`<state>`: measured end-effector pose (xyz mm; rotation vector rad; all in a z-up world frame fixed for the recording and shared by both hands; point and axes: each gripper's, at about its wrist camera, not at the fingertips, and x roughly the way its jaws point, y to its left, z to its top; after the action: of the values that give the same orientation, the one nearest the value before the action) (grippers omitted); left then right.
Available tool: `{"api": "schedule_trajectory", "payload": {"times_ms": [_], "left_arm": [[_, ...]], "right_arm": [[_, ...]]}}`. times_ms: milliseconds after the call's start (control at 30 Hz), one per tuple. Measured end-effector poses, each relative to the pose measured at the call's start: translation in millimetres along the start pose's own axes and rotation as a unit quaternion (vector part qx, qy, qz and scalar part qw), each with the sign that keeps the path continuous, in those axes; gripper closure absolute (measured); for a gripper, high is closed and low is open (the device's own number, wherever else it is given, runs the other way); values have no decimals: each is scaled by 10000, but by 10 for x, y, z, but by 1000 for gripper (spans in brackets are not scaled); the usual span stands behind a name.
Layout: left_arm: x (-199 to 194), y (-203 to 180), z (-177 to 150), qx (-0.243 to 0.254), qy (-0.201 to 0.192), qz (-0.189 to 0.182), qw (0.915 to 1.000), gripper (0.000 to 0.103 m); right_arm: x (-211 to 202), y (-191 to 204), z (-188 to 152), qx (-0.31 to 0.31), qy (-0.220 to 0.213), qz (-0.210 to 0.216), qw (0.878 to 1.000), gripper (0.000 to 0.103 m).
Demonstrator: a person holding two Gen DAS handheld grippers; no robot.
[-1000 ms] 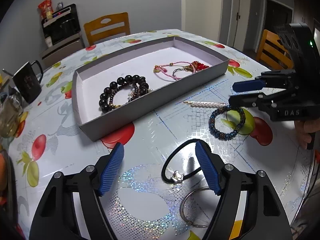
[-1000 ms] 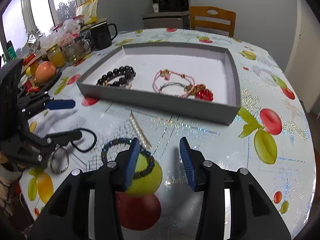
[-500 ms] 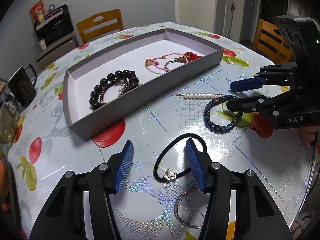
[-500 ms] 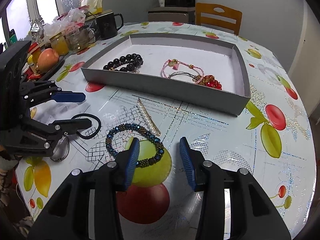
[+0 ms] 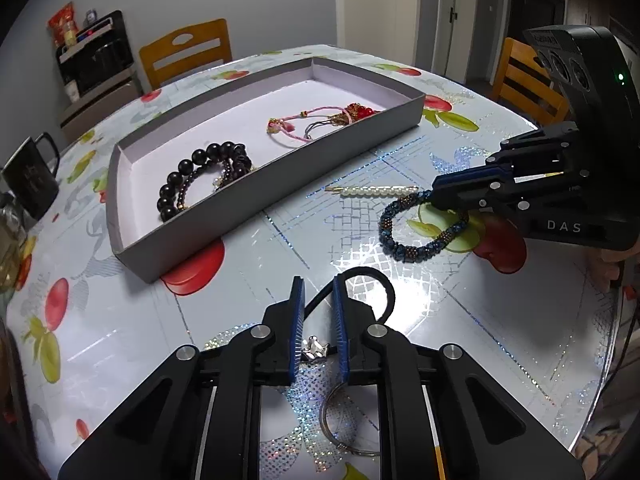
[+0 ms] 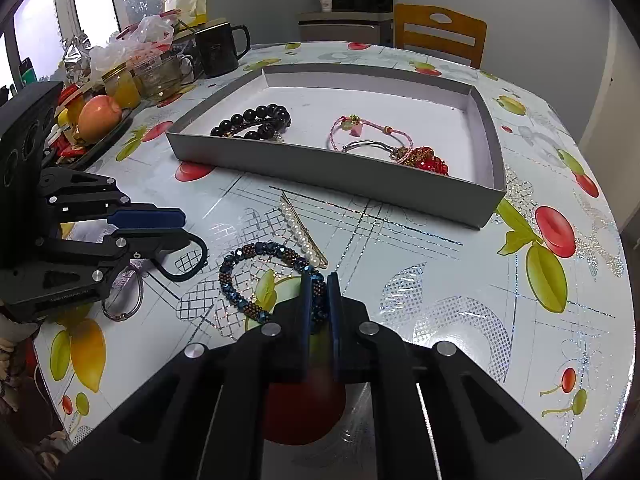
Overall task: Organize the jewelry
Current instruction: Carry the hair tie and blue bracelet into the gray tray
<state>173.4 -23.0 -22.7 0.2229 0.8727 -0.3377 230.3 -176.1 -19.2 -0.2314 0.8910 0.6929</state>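
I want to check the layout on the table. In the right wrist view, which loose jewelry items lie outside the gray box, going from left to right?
Metal ring → black hair tie → blue beaded bracelet → pearl hair clip.

text: "DAS" | on: right claw [image 5: 434, 192] body | colour: white letters

Pearl hairpin [image 5: 374, 191] lies between tray [image 5: 280, 160] and beaded bracelet [image 5: 416, 246].
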Motion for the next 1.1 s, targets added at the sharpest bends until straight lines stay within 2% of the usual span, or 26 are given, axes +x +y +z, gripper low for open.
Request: {"api": "schedule_trajectory", "payload": {"times_ms": [167,333,767,1100], "left_arm": [[-13,-18,-11,-12,-16,-43,10000,99],[-29,41,-13,-193,-60,-203,9996,100],[-299,-4,101,-162,-367,-150,9991,100],[-452,168,194,-373,-525,-132,9978,100]], "right_arm": [[-36,14,-3,-22,-101,3,9999,96],[-107,45,3,-10,-278,62,9996,96],[-404,234,248,-288,-649,-27,9975,96],[-538,248,425,-379,-831,-131,9957,96]]}}
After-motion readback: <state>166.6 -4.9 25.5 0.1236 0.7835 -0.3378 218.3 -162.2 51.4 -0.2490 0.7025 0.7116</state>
